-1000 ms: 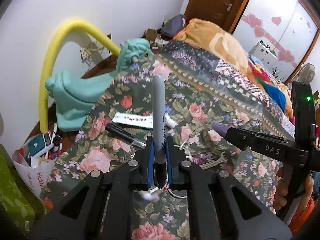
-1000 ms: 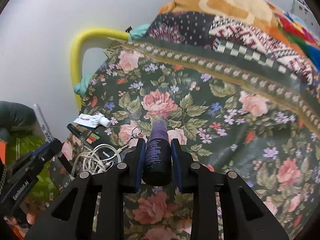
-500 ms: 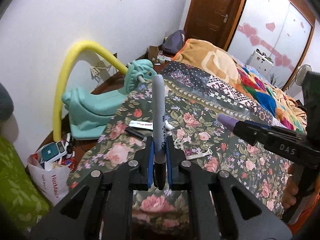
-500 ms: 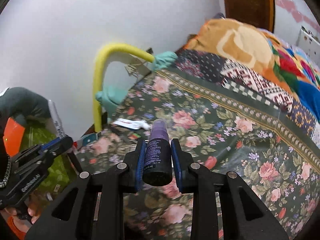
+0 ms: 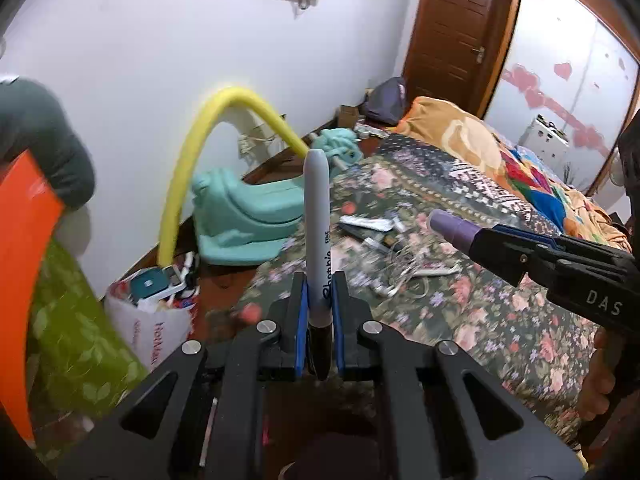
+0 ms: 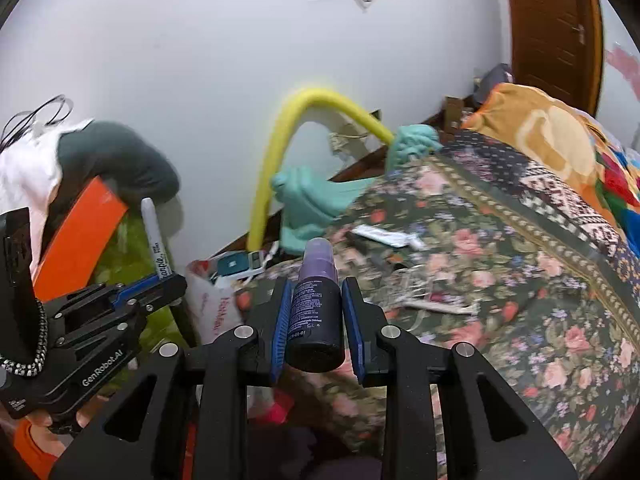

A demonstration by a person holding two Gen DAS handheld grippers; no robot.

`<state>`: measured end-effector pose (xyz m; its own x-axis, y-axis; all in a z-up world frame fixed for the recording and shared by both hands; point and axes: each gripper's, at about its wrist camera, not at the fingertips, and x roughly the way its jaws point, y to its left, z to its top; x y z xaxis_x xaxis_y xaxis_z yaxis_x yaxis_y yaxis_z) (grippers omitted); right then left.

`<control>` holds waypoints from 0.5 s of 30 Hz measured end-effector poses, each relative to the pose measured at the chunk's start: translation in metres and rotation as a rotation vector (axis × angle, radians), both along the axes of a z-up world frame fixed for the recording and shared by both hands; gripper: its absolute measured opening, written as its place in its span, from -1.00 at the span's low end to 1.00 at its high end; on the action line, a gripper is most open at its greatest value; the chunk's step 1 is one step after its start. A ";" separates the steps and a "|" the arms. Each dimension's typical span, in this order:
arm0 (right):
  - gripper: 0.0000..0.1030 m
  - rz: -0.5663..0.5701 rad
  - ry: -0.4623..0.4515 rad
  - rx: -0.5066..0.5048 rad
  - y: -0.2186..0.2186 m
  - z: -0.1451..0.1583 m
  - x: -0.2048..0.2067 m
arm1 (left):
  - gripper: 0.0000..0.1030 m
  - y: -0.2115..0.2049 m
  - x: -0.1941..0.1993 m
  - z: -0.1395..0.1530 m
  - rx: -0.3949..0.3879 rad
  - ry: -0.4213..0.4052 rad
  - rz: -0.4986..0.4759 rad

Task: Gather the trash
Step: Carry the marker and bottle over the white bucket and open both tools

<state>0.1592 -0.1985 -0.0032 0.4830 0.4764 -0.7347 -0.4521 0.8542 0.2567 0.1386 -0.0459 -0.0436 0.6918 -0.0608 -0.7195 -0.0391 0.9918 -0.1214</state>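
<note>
My left gripper [image 5: 320, 292] is shut on a grey marker pen [image 5: 317, 216], which stands up between the blue pads, held well above the bed's near edge. The same marker pen [image 6: 154, 240] shows in the right wrist view, sticking out of the left gripper [image 6: 160, 280] at the left. My right gripper [image 6: 316, 300] is shut on a small dark purple spray bottle [image 6: 316, 300]; the bottle's lilac cap [image 5: 450, 226] pokes out of the right gripper [image 5: 484, 246] in the left wrist view. A white tube [image 5: 366, 222] and tangled white cables [image 5: 400, 276] lie on the floral bedspread [image 5: 500, 320].
A white plastic bag [image 5: 154, 320] stuffed with items sits on the floor by the bed's corner. Behind it stand a teal plastic toy [image 5: 244, 216] and a yellow foam arch [image 5: 188, 172] against the white wall. A green leafy cloth [image 5: 76, 328] and an orange object [image 5: 24, 256] are at the left.
Both grippers have pulled back and risen from the bedspread, each keeping its item. The bed looks farther away, and the floor bag and wall have come into view.
</note>
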 end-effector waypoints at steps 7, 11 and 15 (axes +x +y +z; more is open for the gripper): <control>-0.54 0.092 -0.011 -0.016 0.051 0.000 -0.037 | -0.80 0.040 -0.044 -0.013 -0.006 0.017 0.063; -0.54 0.136 0.006 -0.031 0.077 -0.009 -0.053 | -0.80 0.059 -0.066 -0.029 0.001 0.050 0.084; -0.54 0.183 0.032 -0.056 0.106 -0.023 -0.068 | -0.80 0.080 -0.090 -0.050 -0.004 0.085 0.097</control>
